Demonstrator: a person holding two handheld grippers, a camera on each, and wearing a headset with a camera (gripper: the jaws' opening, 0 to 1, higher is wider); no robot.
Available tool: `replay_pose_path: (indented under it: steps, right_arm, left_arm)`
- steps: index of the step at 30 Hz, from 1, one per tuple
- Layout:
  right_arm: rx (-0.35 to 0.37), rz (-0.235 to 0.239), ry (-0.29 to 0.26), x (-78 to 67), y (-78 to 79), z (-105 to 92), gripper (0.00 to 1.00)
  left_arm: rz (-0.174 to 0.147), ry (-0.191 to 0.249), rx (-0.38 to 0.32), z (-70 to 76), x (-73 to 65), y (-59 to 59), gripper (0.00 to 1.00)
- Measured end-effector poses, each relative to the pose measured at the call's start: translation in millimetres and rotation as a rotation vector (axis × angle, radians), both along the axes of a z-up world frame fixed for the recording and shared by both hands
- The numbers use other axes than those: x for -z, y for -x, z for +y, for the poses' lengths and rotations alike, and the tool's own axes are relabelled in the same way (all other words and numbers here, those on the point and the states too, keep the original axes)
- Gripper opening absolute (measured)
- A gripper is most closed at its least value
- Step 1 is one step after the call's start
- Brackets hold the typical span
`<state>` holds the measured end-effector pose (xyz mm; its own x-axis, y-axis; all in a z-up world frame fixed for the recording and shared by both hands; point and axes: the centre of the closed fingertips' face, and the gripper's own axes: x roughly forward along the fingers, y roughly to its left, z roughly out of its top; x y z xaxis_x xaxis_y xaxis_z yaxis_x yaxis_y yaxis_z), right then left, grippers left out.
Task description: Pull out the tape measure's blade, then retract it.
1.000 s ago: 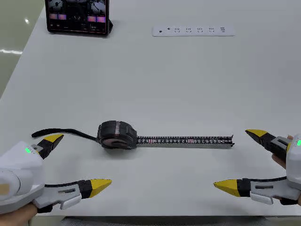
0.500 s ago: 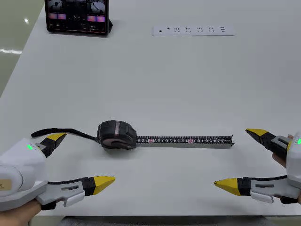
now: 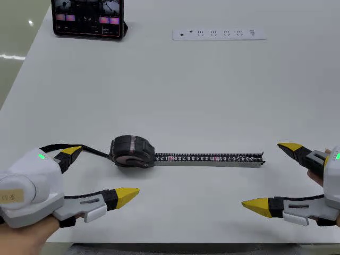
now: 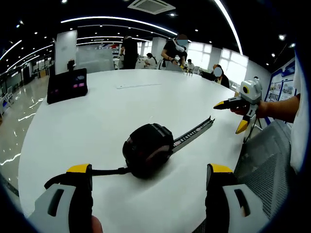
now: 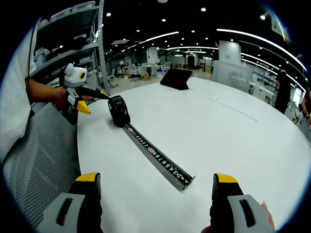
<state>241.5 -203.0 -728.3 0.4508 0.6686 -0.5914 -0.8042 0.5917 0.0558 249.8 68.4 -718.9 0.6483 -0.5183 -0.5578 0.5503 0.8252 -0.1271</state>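
The white table [image 3: 212, 95] carries everything, and at its near edge the 2 hand-held tools face each other. The left gripper [image 3: 102, 172] has its yellow-tipped jaws spread wide with nothing between them. The right gripper [image 3: 266, 176] is likewise spread wide and grips nothing. At the far edge a dark tablet [image 3: 87, 16] stands with its screen lit, and a white power strip [image 3: 219, 34] lies flat to its right. The tape measure [image 3: 132, 152] lies between the 2 grippers, much closer to the left one. Its case sits just ahead of that gripper's open jaws, in line with the gap and untouched. The blade [image 3: 210, 159] is drawn out flat on the table toward the right gripper. It is dark with pale numerals and a few red marks. Its hooked end stops a little short of the right jaws, again in line with their gap. The case is black, rounded and lying on its side. A thin black strap [image 3: 90, 150] trails from the case to the left gripper's far jaw tip; whether the 2 touch cannot be told.
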Motion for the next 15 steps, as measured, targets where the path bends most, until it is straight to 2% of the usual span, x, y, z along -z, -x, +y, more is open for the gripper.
replay_pose_path:
  steps: [6,15]
  right_arm:
    - [-0.005,-0.002,0.002,-0.6,-1.5,-0.1,0.94]
    - [-0.007,-0.004,0.002,0.1,-4.2,-0.1,0.94]
  left_arm:
    - [-0.003,0.009,0.003,-9.2,-2.4,-3.6,0.94]
    - [0.016,0.030,-0.009,-22.7,-1.9,-8.6,0.93]
